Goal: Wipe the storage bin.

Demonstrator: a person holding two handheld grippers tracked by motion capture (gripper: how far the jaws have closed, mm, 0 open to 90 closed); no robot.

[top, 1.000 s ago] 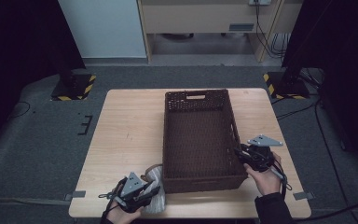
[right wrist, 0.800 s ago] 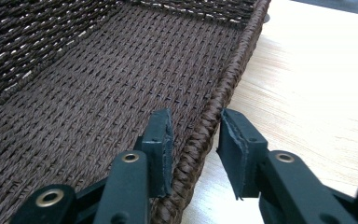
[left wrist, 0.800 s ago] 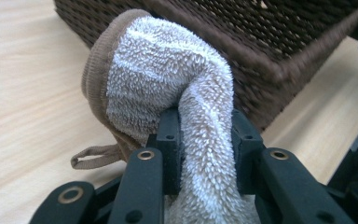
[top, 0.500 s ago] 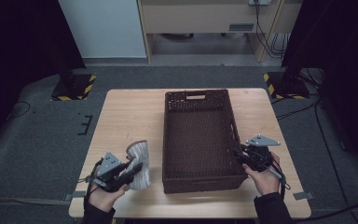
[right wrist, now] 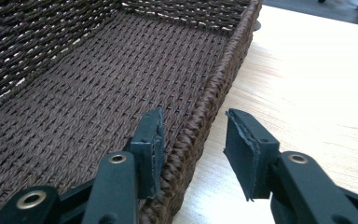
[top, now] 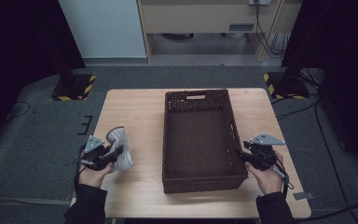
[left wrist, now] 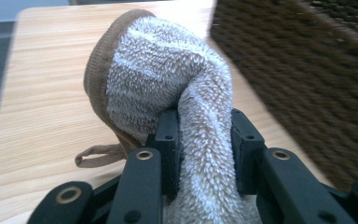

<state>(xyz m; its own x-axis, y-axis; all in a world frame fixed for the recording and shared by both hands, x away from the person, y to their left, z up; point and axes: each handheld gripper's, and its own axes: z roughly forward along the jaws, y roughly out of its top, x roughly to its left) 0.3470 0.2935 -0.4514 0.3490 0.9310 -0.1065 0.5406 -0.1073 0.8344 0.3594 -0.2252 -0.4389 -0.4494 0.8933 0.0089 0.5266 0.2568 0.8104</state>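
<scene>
Sock (left wrist: 168,88), fluffy grey with brown cuff, clamped mid-length in left gripper (left wrist: 204,144), held above table (top: 140,112) just left of basket (top: 199,135), likely for drop inside. Right gripper (right wrist: 193,140), jaws apart, straddles basket's right rim near its front corner, apparently to steady it. Basket interior bare.

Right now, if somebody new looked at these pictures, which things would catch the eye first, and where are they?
First comes the long dark brown woven basket, empty, in the middle of the light wooden table. Next is the fluffy grey sock with a brown cuff, pinched in the left hand-held gripper above the table's left side. The right hand-held gripper stands open astride the basket's right wall, one jaw inside and one outside.
</scene>
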